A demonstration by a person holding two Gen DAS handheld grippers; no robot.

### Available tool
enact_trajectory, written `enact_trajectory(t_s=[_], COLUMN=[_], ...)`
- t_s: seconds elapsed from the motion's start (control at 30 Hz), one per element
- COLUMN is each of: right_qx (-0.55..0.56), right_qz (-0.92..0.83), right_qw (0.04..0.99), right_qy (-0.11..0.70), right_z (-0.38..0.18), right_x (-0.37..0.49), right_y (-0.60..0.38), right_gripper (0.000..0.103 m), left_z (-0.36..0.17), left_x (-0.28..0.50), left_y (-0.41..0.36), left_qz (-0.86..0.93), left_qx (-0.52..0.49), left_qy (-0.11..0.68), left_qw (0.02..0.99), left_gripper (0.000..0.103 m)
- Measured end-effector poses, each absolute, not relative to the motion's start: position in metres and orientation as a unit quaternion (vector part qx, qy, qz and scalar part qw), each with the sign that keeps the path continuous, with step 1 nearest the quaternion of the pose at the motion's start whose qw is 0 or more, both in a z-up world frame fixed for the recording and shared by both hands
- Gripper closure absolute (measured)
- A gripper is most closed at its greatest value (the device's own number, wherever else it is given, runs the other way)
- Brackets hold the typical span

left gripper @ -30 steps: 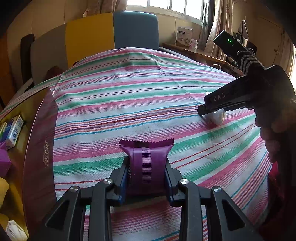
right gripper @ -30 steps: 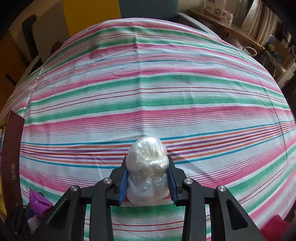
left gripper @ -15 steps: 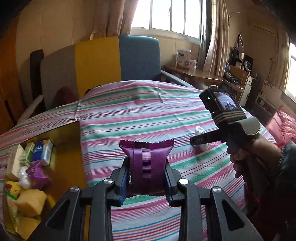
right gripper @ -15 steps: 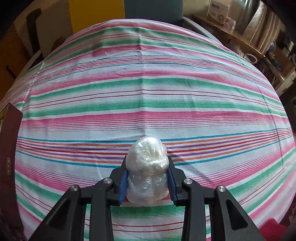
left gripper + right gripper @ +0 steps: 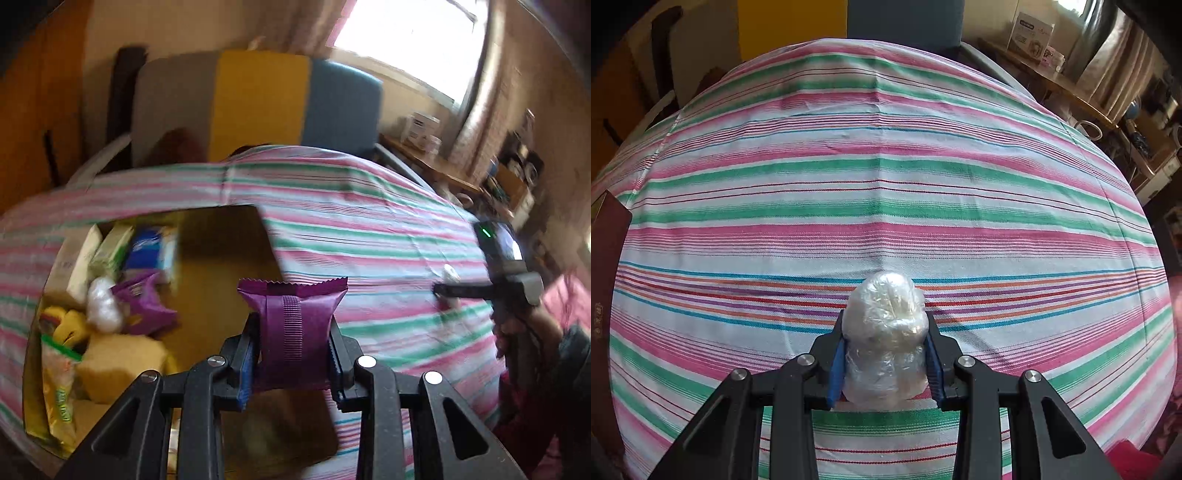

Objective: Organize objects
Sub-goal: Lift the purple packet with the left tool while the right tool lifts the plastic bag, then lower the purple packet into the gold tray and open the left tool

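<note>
While left gripper point(image 5: 291, 354) jaws pinch purple packet point(image 5: 291, 325) above box point(image 5: 221, 258), right gripper point(image 5: 884, 363) jaws pinch plastic-wrapped bundle point(image 5: 886, 332).

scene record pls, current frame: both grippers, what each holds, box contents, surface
left gripper: shut on purple packet, above the box
right gripper: shut on plastic-wrapped lump, over the cloth
box: open, gold inside, holds cartons, another purple packet, white wrapped lump, yellow items
surface: striped tablecloth
view quality: left wrist view motion-blurred
</note>
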State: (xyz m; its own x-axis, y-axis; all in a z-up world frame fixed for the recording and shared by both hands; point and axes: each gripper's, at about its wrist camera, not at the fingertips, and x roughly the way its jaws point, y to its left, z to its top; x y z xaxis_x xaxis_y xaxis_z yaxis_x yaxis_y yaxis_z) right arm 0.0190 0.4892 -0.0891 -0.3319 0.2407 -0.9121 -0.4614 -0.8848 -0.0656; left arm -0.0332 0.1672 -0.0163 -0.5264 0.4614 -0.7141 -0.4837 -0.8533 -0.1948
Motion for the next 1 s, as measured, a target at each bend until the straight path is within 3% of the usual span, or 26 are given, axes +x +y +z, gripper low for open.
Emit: enact_trajectory(t_s=[0.17, 0.57, 0.73, 1.0], right_qx=[-0.537, -0.541, -0.542, -0.542], right_qz=[0.809, 0.808, 0.807, 0.807], right_qw=[0.216, 0.212, 0.213, 0.215], right_qy=[0.100, 0.096, 0.098, 0.098], right_z=[-0.090, -0.093, -0.093, -0.093], right_x=[0.018, 0.012, 0.013, 0.011], right_y=[0.492, 0.499, 0.499, 0.499], right_gripper=[0.067, 0.067, 0.067, 0.067], left_z=[-0.029, -0.063, -0.088, -0.061], left_x=[-0.081, -0.163, -0.189, -0.165], left_y=[0.134, 0.176, 0.182, 0.163], left_qz=[0.855, 0.844, 0.832, 0.853], left_qx=[-0.454, -0.486, -0.517, -0.477], left_qy=[-0.053, -0.017, -0.014, -0.013], left_qw=[0.246, 0.224, 0.200, 0.209], left_gripper=[0.072, 0.071, 0.060, 0.058])
